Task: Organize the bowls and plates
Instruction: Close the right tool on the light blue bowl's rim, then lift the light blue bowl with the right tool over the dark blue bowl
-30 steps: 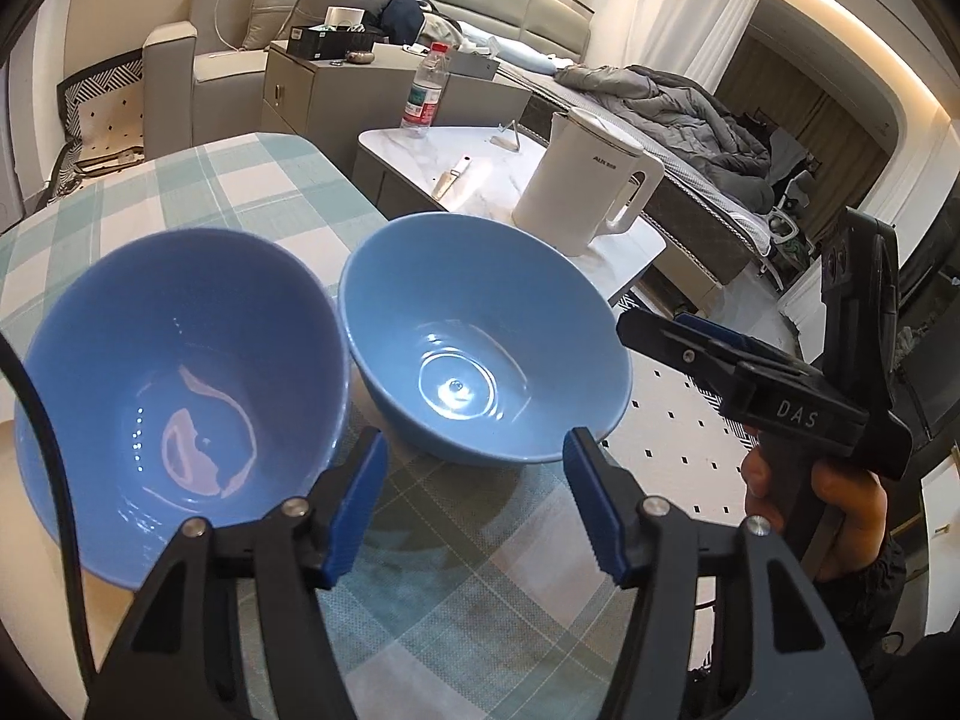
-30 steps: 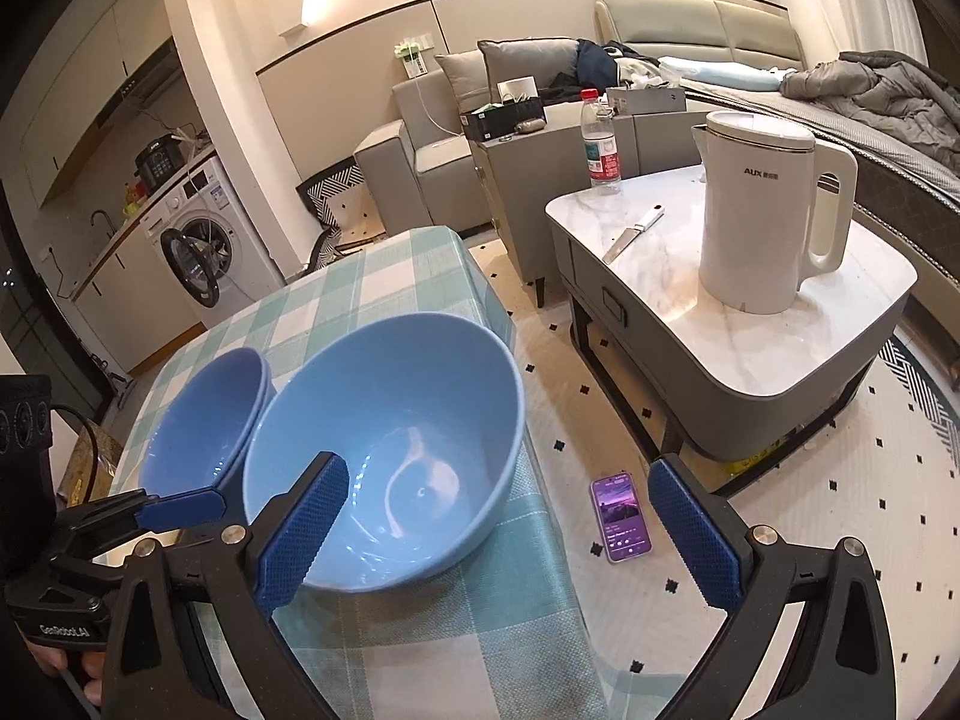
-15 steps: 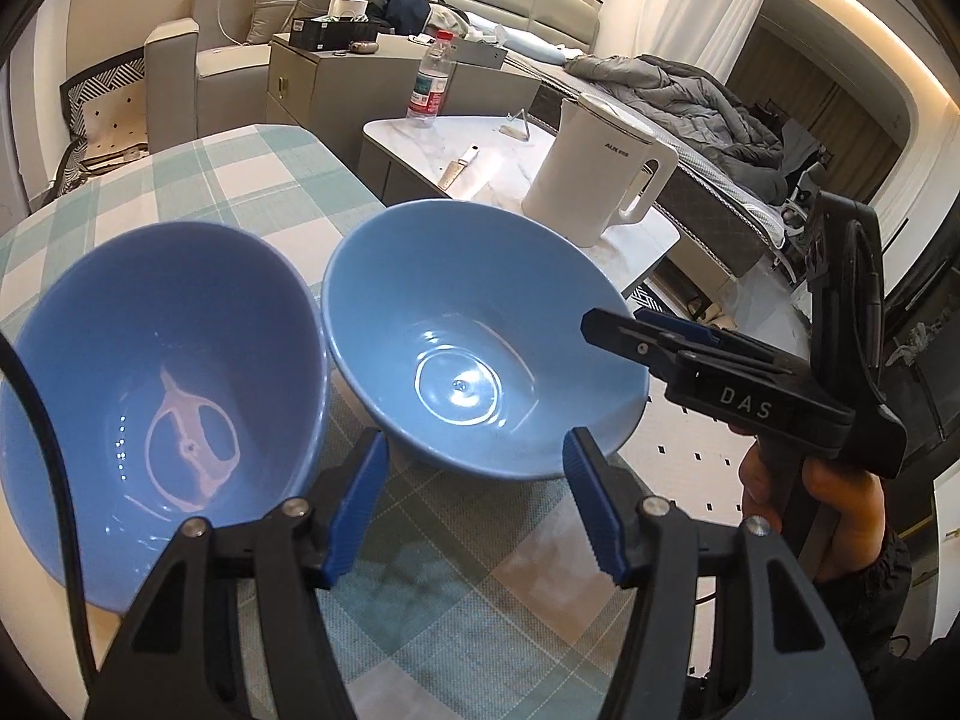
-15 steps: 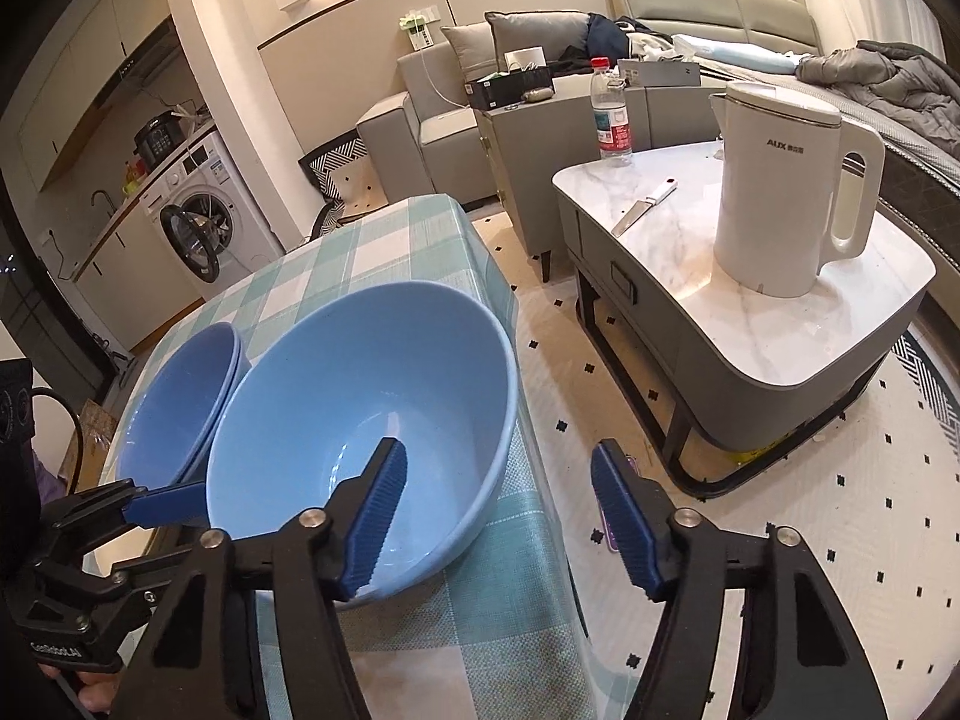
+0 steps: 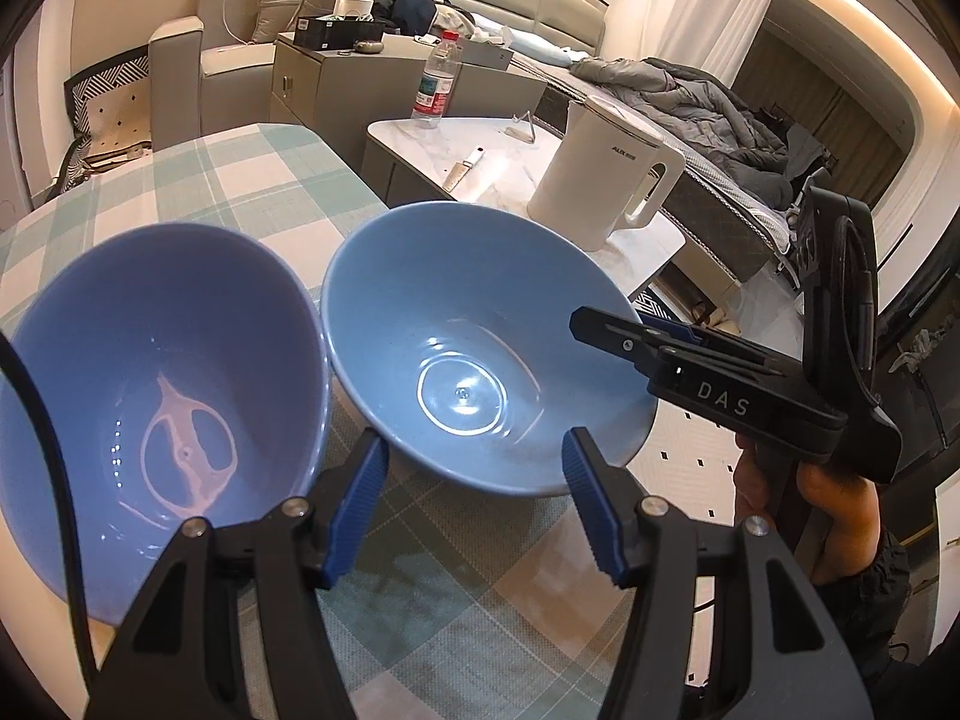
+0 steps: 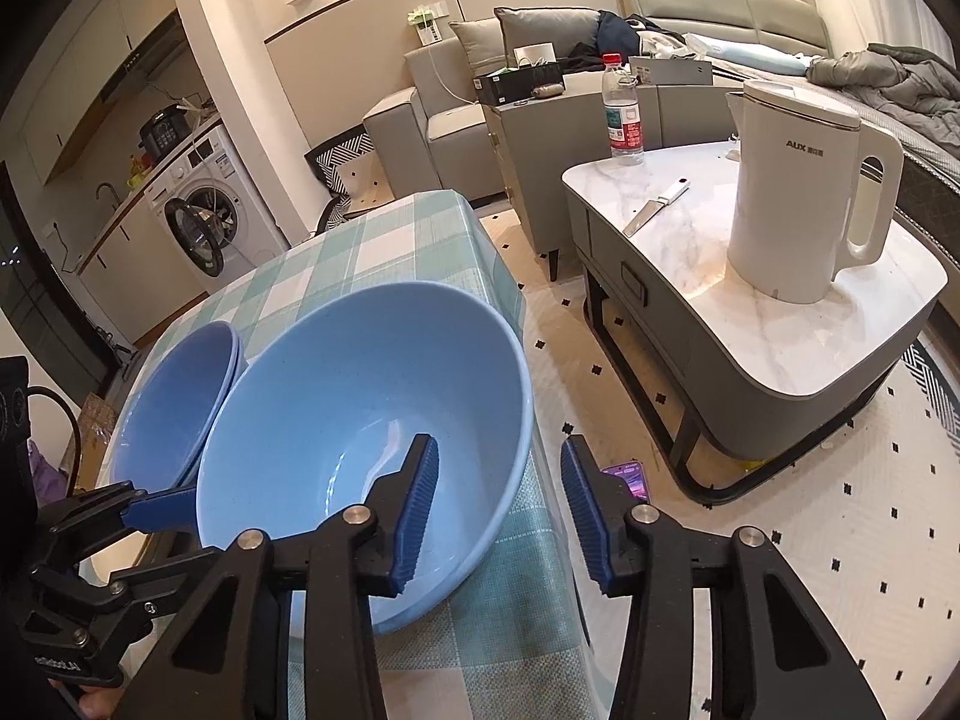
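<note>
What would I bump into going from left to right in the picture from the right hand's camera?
Washing machine → darker blue bowl → light blue bowl → water bottle → knife → white kettle.

In the left wrist view, the left bowl (image 5: 162, 420) is cut off at the picture's left edge, and the left hand-held gripper (image 5: 474, 510) hides its near rim. The right hand-held gripper (image 5: 606, 330) covers the right rim of the right bowl (image 5: 456, 348), so contact there cannot be told. In the right wrist view, the phone (image 6: 630, 477) on the floor is mostly hidden behind a finger, and the left bowl sits partly behind the right one.
</note>
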`<state>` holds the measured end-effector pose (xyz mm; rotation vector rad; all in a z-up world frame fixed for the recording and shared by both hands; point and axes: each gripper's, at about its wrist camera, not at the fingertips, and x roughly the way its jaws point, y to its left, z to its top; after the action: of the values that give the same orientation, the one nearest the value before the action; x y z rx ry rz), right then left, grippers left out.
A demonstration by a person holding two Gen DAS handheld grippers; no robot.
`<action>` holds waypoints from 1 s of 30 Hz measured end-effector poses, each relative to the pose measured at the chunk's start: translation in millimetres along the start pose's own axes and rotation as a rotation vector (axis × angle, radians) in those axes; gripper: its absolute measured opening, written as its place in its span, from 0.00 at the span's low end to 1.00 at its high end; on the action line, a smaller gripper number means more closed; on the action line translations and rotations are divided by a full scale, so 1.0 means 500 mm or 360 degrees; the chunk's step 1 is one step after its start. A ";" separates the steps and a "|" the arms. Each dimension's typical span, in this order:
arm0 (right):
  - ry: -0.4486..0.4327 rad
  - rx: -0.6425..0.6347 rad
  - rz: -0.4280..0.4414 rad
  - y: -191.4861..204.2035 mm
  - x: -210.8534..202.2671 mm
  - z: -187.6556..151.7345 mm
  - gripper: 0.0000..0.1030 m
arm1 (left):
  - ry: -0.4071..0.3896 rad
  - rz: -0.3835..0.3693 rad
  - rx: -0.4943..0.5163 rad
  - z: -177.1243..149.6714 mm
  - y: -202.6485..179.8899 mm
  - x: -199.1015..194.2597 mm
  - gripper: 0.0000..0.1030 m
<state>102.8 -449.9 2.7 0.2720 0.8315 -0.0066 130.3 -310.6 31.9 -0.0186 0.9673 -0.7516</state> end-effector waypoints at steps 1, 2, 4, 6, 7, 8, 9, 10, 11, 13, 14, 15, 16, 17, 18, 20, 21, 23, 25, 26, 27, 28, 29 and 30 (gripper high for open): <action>-0.0001 -0.0002 0.0000 0.000 0.000 0.000 0.40 | 0.0001 0.0001 0.0001 0.000 0.000 0.001 0.58; -0.0001 -0.0007 0.0002 0.001 0.000 0.000 0.39 | 0.0001 0.0004 0.0005 0.000 0.000 0.001 0.58; -0.0005 -0.0019 0.0003 0.005 0.000 0.000 0.37 | 0.0001 0.0007 0.0015 0.000 -0.001 0.001 0.58; -0.0006 -0.0031 0.0005 0.008 -0.001 -0.001 0.36 | 0.0002 0.0006 0.0018 0.000 -0.001 0.001 0.58; -0.0008 -0.0041 0.0006 0.011 -0.002 -0.001 0.36 | 0.0000 0.0003 0.0018 0.000 0.000 0.001 0.58; -0.0011 -0.0047 0.0006 0.013 -0.004 -0.001 0.36 | -0.0001 0.0004 0.0020 0.000 0.000 0.001 0.58; -0.0013 -0.0055 0.0008 0.016 -0.005 -0.001 0.35 | -0.0001 0.0005 0.0025 0.000 0.000 0.002 0.58; -0.0014 -0.0058 0.0009 0.017 -0.007 -0.002 0.35 | -0.0001 0.0006 0.0031 -0.001 -0.001 0.003 0.58; -0.0013 -0.0061 0.0005 0.019 -0.007 -0.002 0.35 | 0.0000 0.0010 0.0038 -0.001 -0.001 0.003 0.58; -0.0013 -0.0065 -0.0002 0.021 -0.007 -0.002 0.35 | -0.0001 0.0015 0.0045 -0.001 -0.003 0.004 0.58; -0.0014 -0.0066 -0.0001 0.021 -0.007 -0.002 0.35 | 0.0000 0.0015 0.0049 -0.002 -0.003 0.004 0.58; -0.0015 -0.0069 -0.0004 0.022 -0.008 -0.002 0.35 | -0.0002 0.0015 0.0051 -0.002 -0.004 0.005 0.58; -0.0015 -0.0069 -0.0005 0.022 -0.007 -0.003 0.35 | -0.0003 0.0019 0.0057 -0.002 -0.005 0.005 0.58; -0.0019 -0.0071 -0.0005 0.022 -0.008 -0.003 0.35 | -0.0002 0.0023 0.0063 -0.002 -0.006 0.006 0.58; -0.0020 -0.0072 -0.0008 0.021 -0.008 -0.004 0.35 | -0.0001 0.0025 0.0070 -0.002 -0.008 0.007 0.58; -0.0027 -0.0080 -0.0019 0.021 -0.011 -0.006 0.35 | 0.0001 0.0025 0.0080 -0.003 -0.012 0.008 0.58; -0.0038 -0.0082 -0.0025 0.020 -0.013 -0.007 0.35 | 0.0003 0.0022 0.0082 -0.002 -0.013 0.009 0.58; -0.0045 -0.0090 -0.0040 0.021 -0.017 -0.008 0.35 | 0.0003 0.0005 0.0080 -0.002 -0.014 0.010 0.57; -0.0050 -0.0094 -0.0049 0.021 -0.019 -0.010 0.35 | 0.0002 0.0005 0.0086 -0.001 -0.016 0.011 0.57; -0.0049 -0.0094 -0.0050 0.020 -0.019 -0.011 0.35 | 0.0003 0.0008 0.0091 -0.001 -0.017 0.011 0.57; -0.0052 -0.0097 -0.0053 0.021 -0.020 -0.013 0.35 | 0.0003 0.0010 0.0095 -0.002 -0.018 0.012 0.57; -0.0056 -0.0103 -0.0058 0.021 -0.021 -0.012 0.35 | 0.0002 0.0009 0.0095 -0.001 -0.018 0.012 0.57; -0.0057 -0.0106 -0.0061 0.020 -0.020 -0.012 0.35 | 0.0002 0.0005 0.0093 -0.001 -0.018 0.011 0.57; -0.0061 -0.0115 -0.0068 0.020 -0.020 -0.012 0.35 | 0.0000 0.0003 0.0090 -0.002 -0.019 0.011 0.57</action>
<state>93.0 -439.7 8.5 0.1854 0.7979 -0.0217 126.1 -320.4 30.5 0.0315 0.9455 -0.7772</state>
